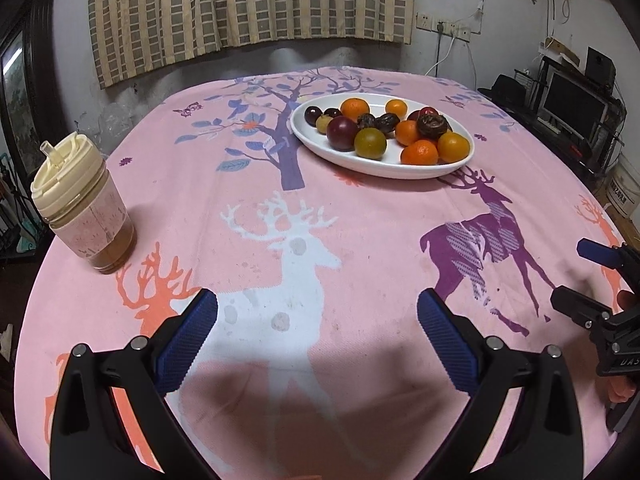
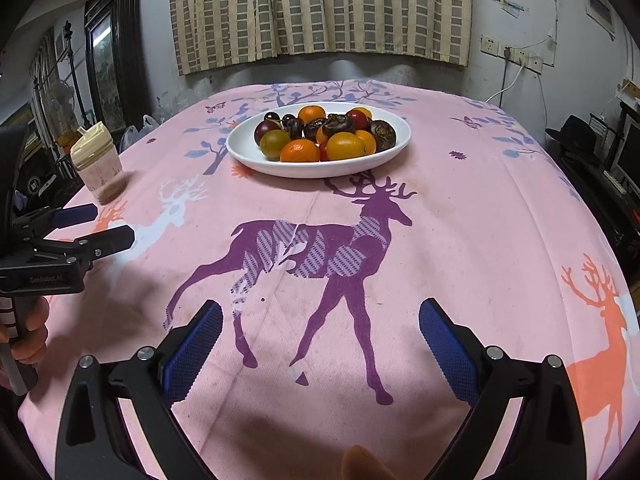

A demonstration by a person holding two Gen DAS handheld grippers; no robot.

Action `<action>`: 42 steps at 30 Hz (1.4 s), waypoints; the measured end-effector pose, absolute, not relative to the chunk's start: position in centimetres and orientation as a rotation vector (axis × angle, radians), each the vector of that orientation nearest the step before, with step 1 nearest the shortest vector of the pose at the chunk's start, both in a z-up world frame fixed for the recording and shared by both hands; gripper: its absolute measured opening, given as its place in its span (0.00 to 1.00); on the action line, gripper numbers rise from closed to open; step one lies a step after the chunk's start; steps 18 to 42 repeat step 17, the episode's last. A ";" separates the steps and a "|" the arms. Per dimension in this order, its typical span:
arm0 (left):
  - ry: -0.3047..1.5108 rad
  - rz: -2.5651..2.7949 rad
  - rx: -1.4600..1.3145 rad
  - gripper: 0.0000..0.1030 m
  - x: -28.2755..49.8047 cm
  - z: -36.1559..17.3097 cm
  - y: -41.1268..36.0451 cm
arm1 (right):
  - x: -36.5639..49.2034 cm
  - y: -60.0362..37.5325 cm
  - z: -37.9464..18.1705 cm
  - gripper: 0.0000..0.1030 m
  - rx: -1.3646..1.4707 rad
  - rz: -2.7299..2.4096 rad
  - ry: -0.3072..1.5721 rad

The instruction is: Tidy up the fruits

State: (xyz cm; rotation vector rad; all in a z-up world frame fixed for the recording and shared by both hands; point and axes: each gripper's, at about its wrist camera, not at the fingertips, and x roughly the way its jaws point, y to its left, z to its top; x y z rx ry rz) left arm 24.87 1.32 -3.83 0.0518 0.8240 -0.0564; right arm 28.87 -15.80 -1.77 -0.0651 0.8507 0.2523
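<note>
Fruits (image 1: 374, 130) sit heaped in a white dish (image 1: 316, 142) far across our tabletop (image 1: 360, 240); our left gripper (image 1: 317, 330) and right gripper (image 2: 321, 336) hover with fingers (image 1: 188, 340) spread wide, released, grasping nothing, above pink deer cloth, checked curtains (image 2: 320, 12) behind

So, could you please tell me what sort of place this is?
Most likely a lived-in home room: a table under a pink deer-print tablecloth, a checked curtain behind it, and a monitor on a cluttered desk.

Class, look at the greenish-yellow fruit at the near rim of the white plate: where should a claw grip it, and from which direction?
Grip the greenish-yellow fruit across its round middle, coming down from above on the near side. Its top and front show bare; an orange crowds one flank and a dark plum sits behind, so a level approach would probably bump the plate rim.
</note>
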 end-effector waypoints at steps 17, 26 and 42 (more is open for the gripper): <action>0.856 -0.065 0.041 0.95 25.2 -4.6 1.3 | 29.5 -15.7 -3.0 0.96 -0.066 0.252 0.905; 0.856 -0.065 0.041 0.95 25.2 -4.6 1.3 | 29.5 -15.7 -3.0 0.96 -0.066 0.252 0.905; 0.856 -0.065 0.041 0.95 25.2 -4.6 1.3 | 29.5 -15.7 -3.0 0.96 -0.066 0.252 0.905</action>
